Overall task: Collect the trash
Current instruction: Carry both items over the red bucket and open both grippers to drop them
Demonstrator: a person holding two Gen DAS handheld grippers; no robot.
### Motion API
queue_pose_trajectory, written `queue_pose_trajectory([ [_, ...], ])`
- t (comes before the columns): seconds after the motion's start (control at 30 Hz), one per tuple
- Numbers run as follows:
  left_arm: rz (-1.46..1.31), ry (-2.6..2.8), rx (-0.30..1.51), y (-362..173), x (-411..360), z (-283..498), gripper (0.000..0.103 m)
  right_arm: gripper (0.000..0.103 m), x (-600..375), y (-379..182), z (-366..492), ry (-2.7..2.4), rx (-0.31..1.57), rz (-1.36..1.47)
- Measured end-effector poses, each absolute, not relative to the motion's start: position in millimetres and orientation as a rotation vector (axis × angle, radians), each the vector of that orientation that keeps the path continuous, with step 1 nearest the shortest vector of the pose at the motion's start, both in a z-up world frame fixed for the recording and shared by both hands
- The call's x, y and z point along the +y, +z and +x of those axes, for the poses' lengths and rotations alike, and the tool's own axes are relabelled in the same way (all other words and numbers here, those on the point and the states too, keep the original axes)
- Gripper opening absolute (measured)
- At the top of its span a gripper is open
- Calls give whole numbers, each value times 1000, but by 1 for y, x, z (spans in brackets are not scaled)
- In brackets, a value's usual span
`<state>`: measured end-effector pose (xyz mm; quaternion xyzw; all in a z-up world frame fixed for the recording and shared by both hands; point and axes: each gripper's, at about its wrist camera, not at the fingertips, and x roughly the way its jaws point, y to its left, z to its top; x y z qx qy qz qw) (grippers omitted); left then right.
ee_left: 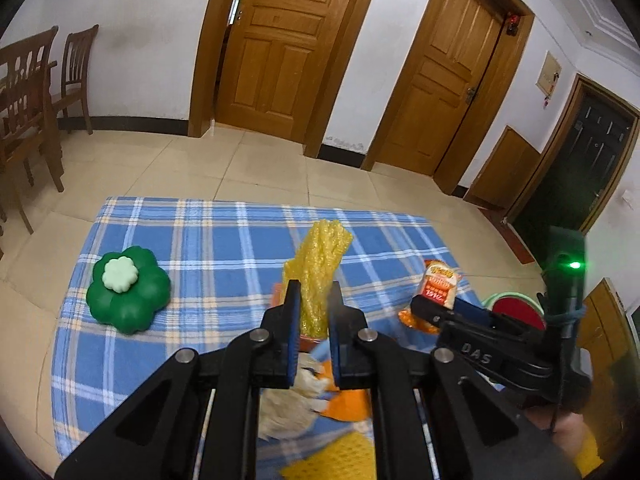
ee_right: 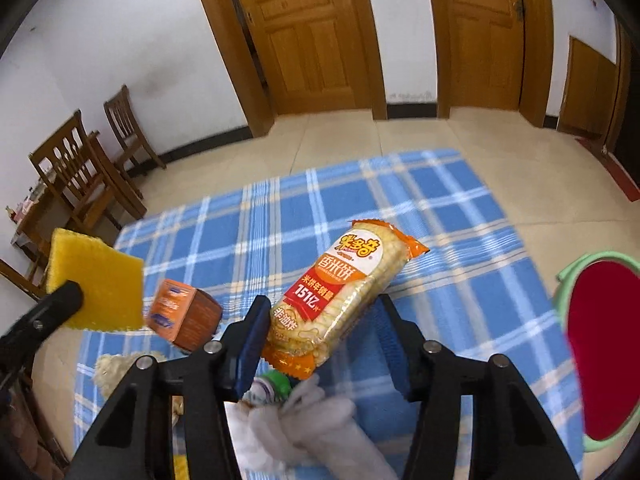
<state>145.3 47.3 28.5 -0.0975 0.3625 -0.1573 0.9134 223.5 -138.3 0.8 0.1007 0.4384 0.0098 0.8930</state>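
- Our left claw [ee_left: 313, 304] is clamped on a yellow scouring pad [ee_left: 318, 270], holding it upright above the blue plaid cloth [ee_left: 208, 248].
- Our right claw [ee_right: 320, 334] holds a rice cracker packet [ee_right: 340, 292]; the packet sits between the blue pads, though the far pad looks slightly clear of it, so we judge the grip light.
- Both items are lifted off the cloth, so two pieces of trash are in hand but not yet binned.
- A round bin with a green rim and red inside [ee_right: 596, 344] stands at the right edge, just beside the cloth; we take it to be the destination.
- Left on the cloth: an orange carton [ee_right: 184, 314], a crumpled white tissue [ee_right: 304, 420], a green-capped item [ee_right: 276, 384] partly hidden under it, and a beige fluffy wad [ee_left: 292, 396].
- A green flower-shaped box [ee_left: 128, 288] sits well apart on the left; whether it counts as trash we cannot tell.
- We judge the task barely begun, with most of it still ahead.
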Motion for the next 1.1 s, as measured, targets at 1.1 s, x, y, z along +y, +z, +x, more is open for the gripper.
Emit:
queue_pose_trajectory([
  [1.1, 14, -552, 768, 51, -166, 75, 11, 56, -351, 30, 52, -239, 785, 322],
])
